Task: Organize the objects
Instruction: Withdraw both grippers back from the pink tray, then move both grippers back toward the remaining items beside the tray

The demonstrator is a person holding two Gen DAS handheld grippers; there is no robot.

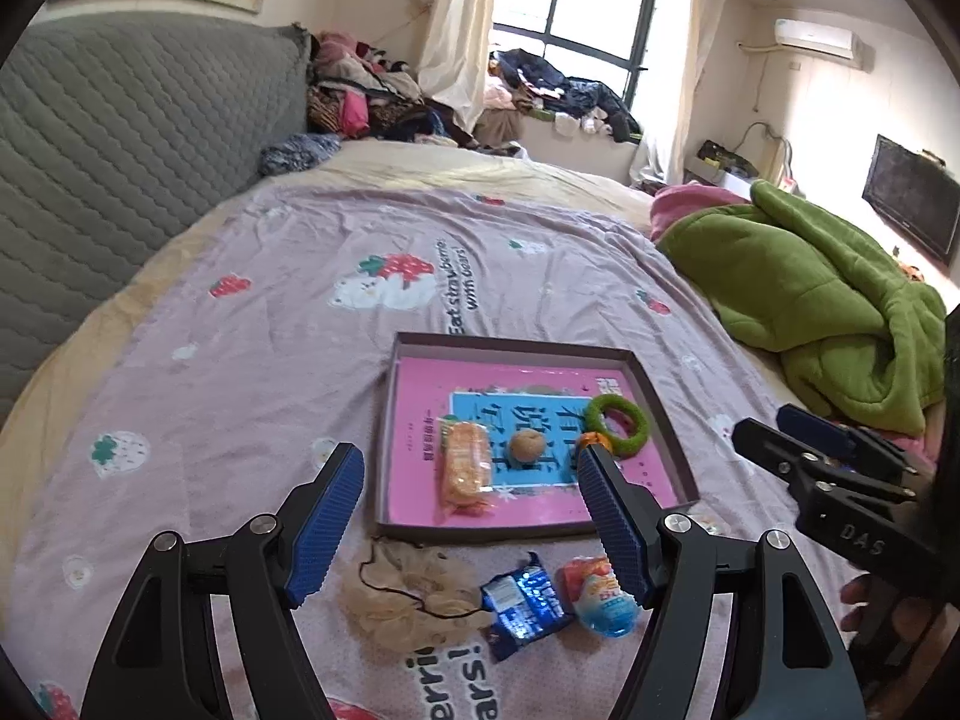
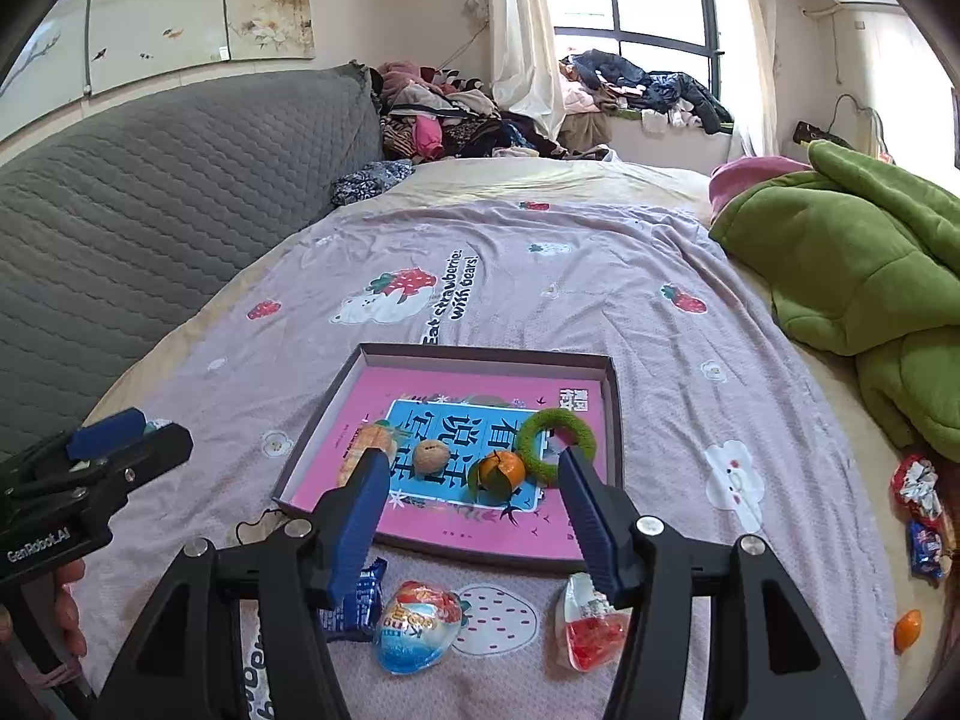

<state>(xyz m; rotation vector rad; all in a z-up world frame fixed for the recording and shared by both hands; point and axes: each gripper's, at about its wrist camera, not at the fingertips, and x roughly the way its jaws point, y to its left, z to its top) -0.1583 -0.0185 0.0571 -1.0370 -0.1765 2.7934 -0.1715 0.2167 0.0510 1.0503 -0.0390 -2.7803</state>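
Here a shallow cardboard tray [image 2: 612, 420] lies on a lilac bedsheet [image 2: 600, 276] printed with strawberries and bears, its floor covered by a pink and blue sheet. Inside it, from left to right in the right wrist view, sit a packet of orange crackers [image 1: 465, 471], a walnut [image 2: 431, 457], a tangerine [image 2: 503, 470] with a leaf, and a green fuzzy ring [image 2: 555, 441] that touches the tangerine. The left gripper [image 1: 465, 474] hangs above the tray's near edge with its blue pads spread wide and nothing between them. The right gripper [image 2: 471, 477] hovers over the same near edge, jaws partly apart and empty; the tangerine shows beyond the gap, untouched by either pad. On the sheet just in front of the tray lie a beige mesh pouf [image 1: 408, 594] with a dark cord, a blue snack packet [image 1: 522, 606], an egg-shaped treat in a blue and orange wrapper [image 2: 417, 627], and a second one in red and white [image 2: 591, 624]. Farther right, near the bed's edge, are a few more wrapped sweets [image 2: 918, 486] and another small tangerine [image 2: 907, 630]. A green blanket [image 2: 858, 264] is bunched on the right, and a grey quilted headboard [image 2: 150, 204] stands on the left.
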